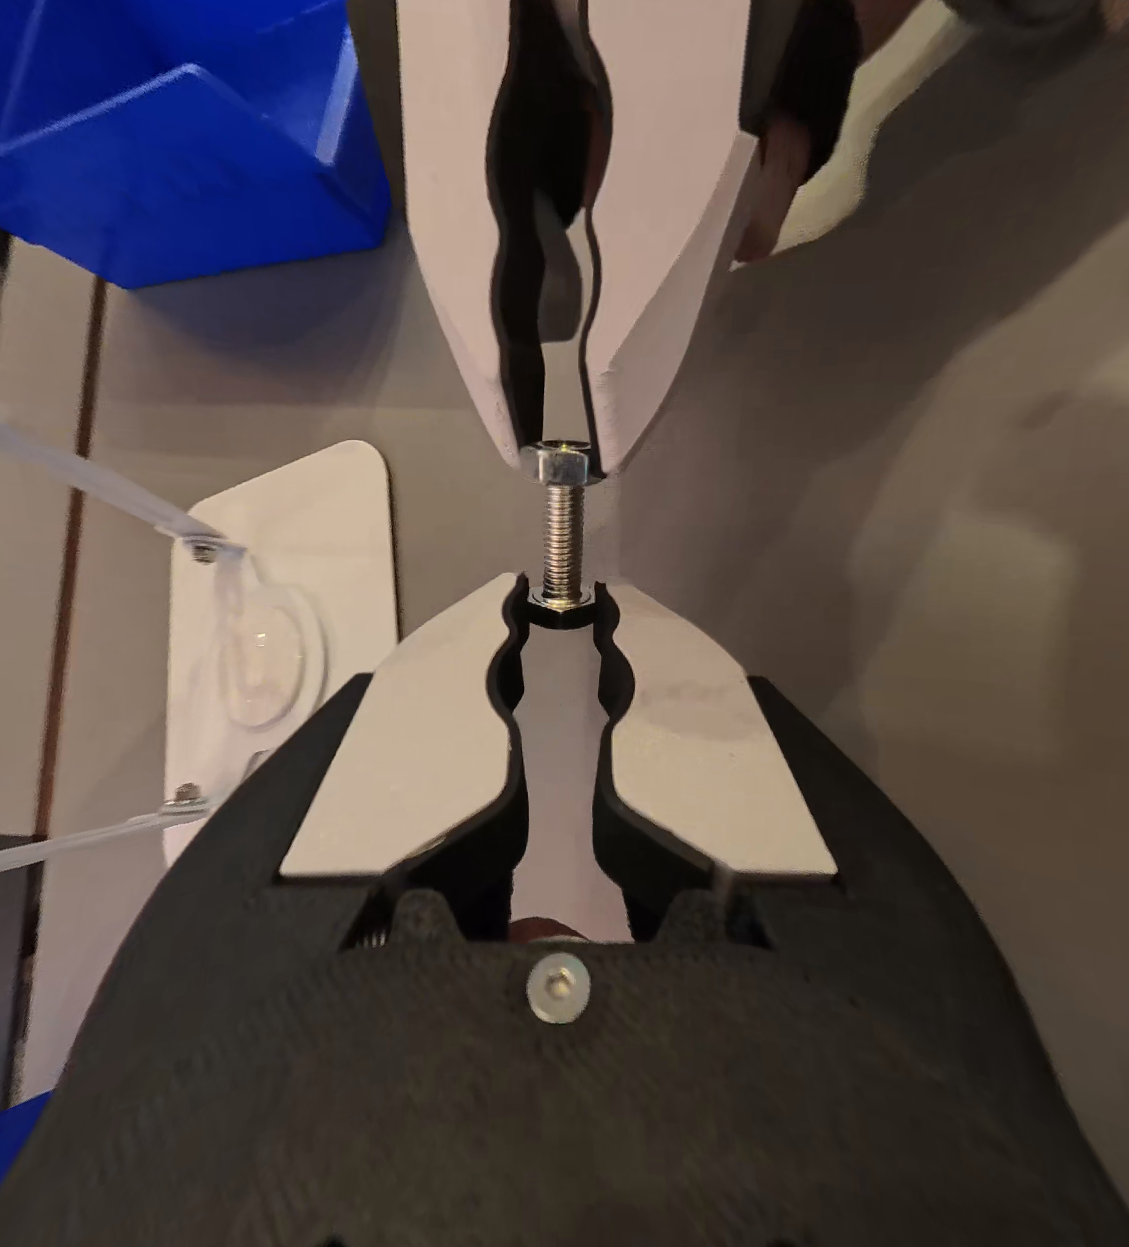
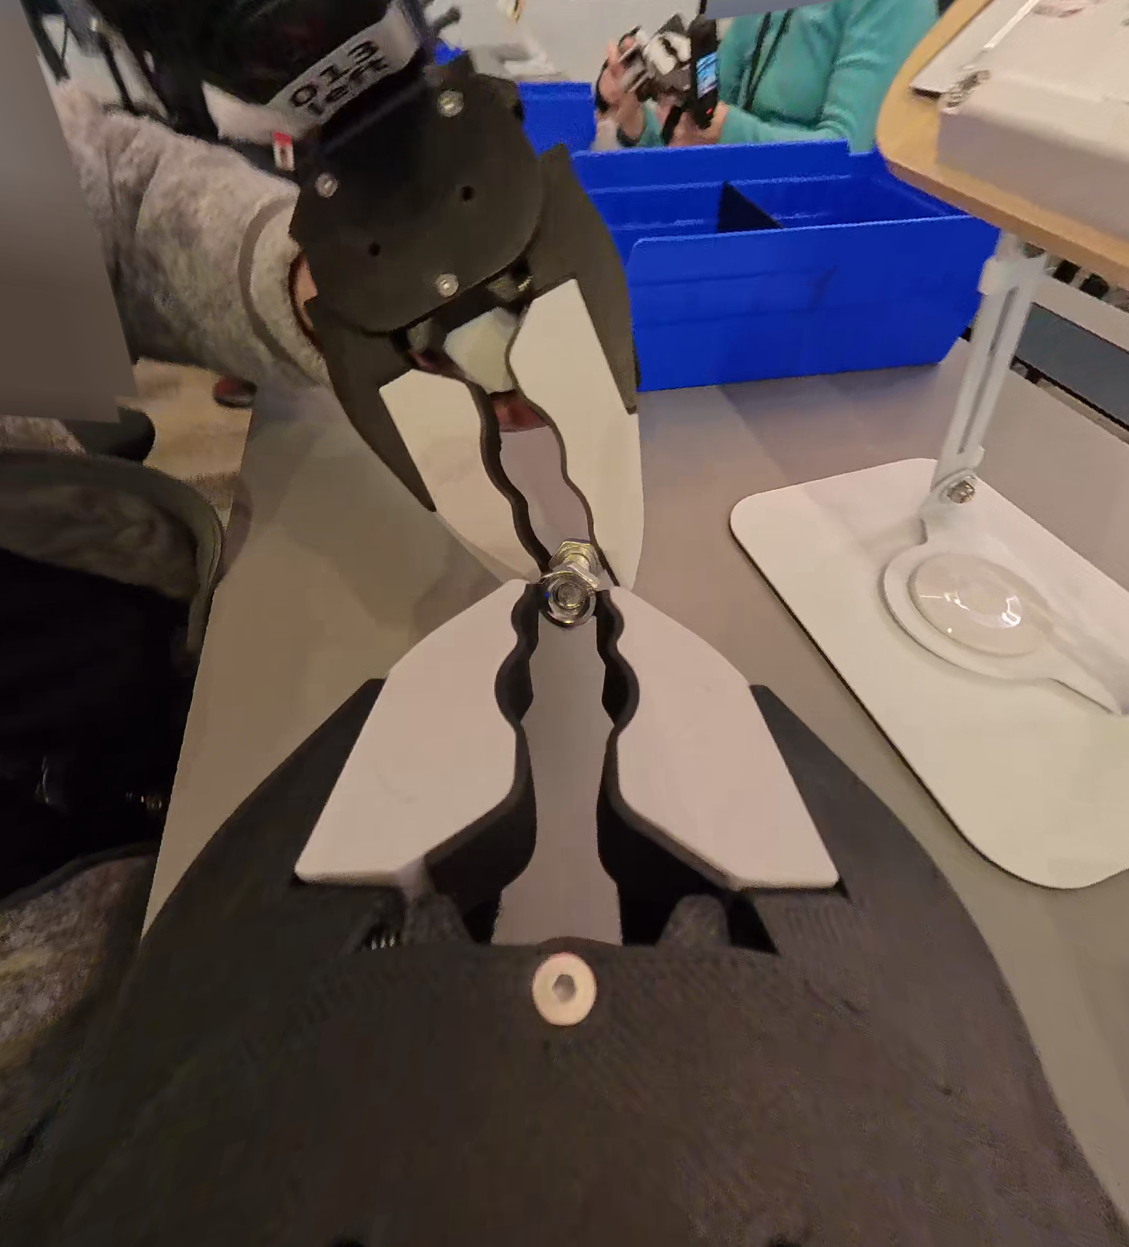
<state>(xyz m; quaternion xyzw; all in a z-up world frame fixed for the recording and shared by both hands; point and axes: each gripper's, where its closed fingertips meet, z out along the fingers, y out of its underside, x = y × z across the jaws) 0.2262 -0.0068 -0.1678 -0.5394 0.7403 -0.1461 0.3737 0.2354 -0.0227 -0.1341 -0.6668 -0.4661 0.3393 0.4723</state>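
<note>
In the left wrist view my left gripper [image 1: 558, 604] is shut on a dark hex nut [image 1: 558, 611] at its fingertips. A silver threaded bolt [image 1: 556, 540] runs from that nut to its hex head [image 1: 556, 464], which my right gripper [image 1: 558, 452] pinches from the opposite side. In the right wrist view my right gripper [image 2: 568, 604] is shut on the bolt's hex head [image 2: 568, 600], seen end-on. The left gripper [image 2: 571, 557] comes in from above and holds the nut [image 2: 571, 555] just behind it. Both grippers hover over the grey table [image 2: 359, 540].
A white base plate [image 2: 953, 776] with a clear lens [image 2: 966, 600] on a white arm lies at the right. Blue bins [image 2: 784, 270] stand behind. A person in a teal top sits beyond them. A dark bag [image 2: 42, 675] lies at the left. A wooden-edged shelf [image 2: 1020, 223] overhangs upper right.
</note>
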